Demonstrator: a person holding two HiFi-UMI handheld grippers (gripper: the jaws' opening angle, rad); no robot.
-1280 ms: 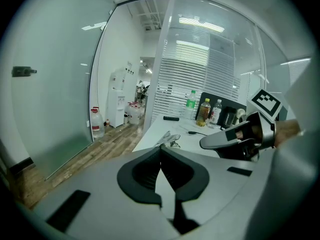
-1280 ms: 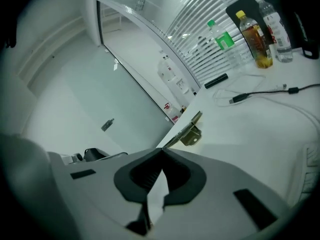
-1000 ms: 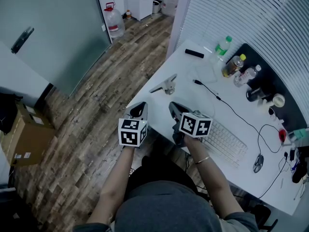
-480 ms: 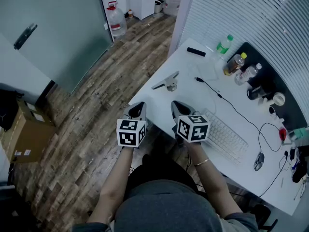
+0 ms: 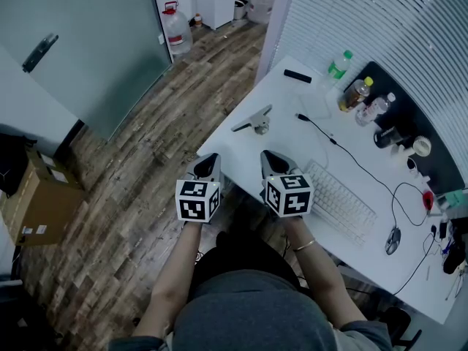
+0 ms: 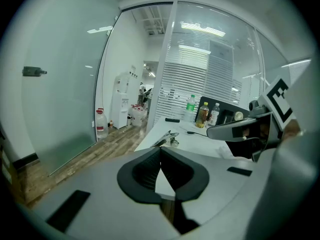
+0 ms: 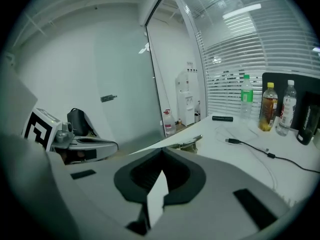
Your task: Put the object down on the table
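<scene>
Left gripper: pressed together on nothing, hanging at the worktop's near corner. Between and ahead, well apart from both, lying close to the worktop's left edge: the metal object, already down, so liable to be shoved off onto the floor by a careless forward sweep. Right gripper: likewise pressed together and empty, just beside the keyboard, apt to clip it if swung rightward.

White table with keyboard, mouse
</scene>
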